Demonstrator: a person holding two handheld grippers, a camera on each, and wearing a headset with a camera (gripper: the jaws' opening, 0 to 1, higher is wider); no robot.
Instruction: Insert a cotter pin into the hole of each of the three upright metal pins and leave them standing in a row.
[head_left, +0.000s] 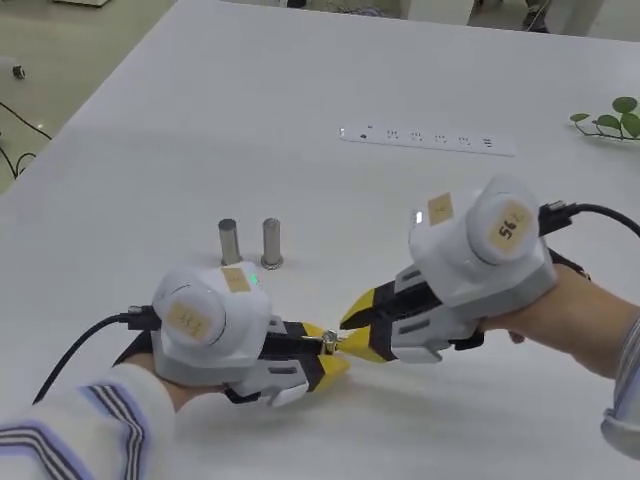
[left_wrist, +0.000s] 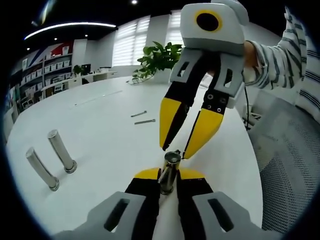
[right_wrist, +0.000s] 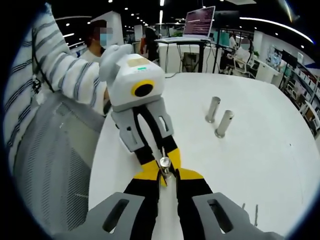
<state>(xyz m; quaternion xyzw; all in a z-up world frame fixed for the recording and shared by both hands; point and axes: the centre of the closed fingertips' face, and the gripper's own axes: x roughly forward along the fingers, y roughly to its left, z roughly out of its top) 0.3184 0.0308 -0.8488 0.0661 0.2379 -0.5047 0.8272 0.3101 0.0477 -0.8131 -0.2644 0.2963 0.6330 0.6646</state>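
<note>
**Pin gripped between two grippers**

The left gripper's (left_wrist: 169, 176) jaws clench a pin (left_wrist: 170, 162). The right gripper's (left_wrist: 176, 150) jaws sit at its top, grip unclear. Two other pins (head_left: 229, 242) stand on the tabletop (head_left: 400, 220). Two cotter pins (left_wrist: 139, 114) lie apart.

The metal pin (left_wrist: 169, 171) — base hidden between left jaws; right jaws' contents too small to tell.
</note>
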